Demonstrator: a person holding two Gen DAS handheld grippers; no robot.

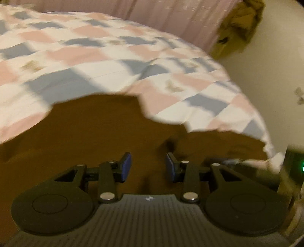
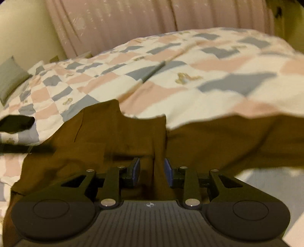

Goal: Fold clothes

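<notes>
Left wrist view: the left gripper (image 1: 148, 167) hangs low over a brown garment (image 1: 98, 133) that lies on a bed under a checked quilt (image 1: 114, 57) of pink, grey and white squares. Its jaws stand apart with a clear gap, the blue pads (image 1: 127, 167) touching nothing that can be made out; brown cloth shows between and below them. A pink curtain (image 1: 171, 17) hangs behind the bed, and a yellowish bundle (image 1: 237, 28) sits at the upper right

Right wrist view: the right gripper (image 2: 152, 172) sits over the same garment (image 2: 114, 133), whose raised fold runs up between the jaws. They are parted; whether the pads press the fold cannot be told. A grey pillow (image 2: 11, 77) lies at far left, and a dark blurred shape (image 2: 17, 122) at the left edge
</notes>
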